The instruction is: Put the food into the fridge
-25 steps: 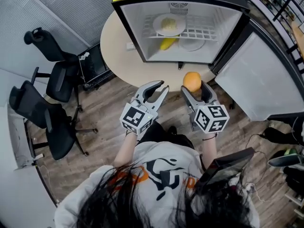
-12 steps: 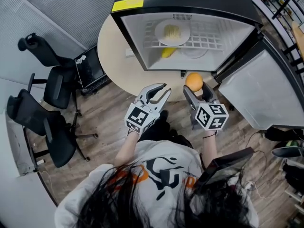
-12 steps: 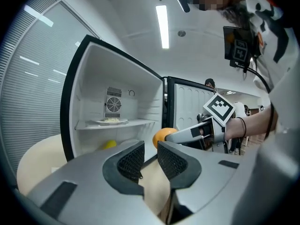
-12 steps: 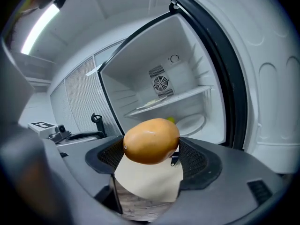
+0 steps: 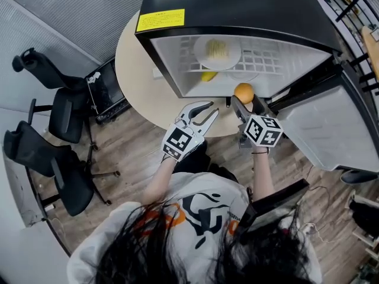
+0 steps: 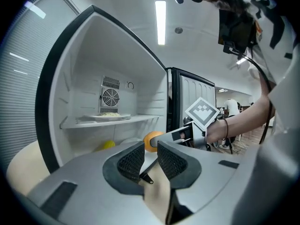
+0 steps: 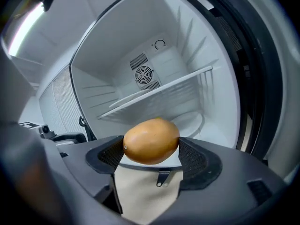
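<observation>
The task is partly done, by the look of it. The fridge stands on a round counter with its door swung wide. Inside, a plate of pale yellow food sits on the wire shelf, and a yellow fruit lies on the fridge floor below it.

What is left is the orange. It is clamped between the fingers of the right gripper, which press on its two sides. It hangs at the fridge's mouth, just over the front lip and not yet inside. The right gripper view shows it in front of the lower compartment, with an empty white plate beyond it on the fridge floor. I judge that the orange must next be carried in, set down on that plate or on the floor, and let go. After that the door has to be shut.

The left gripper hovers over the counter's edge beside the right one. Its fingers stand a narrow gap apart with nothing between them.

A second ago both grippers were farther back, and the orange was near the counter's rim, well short of the opening. Since then both have moved forward, and the orange has closed most of the way to the fridge. The contents of the fridge look unchanged.
</observation>
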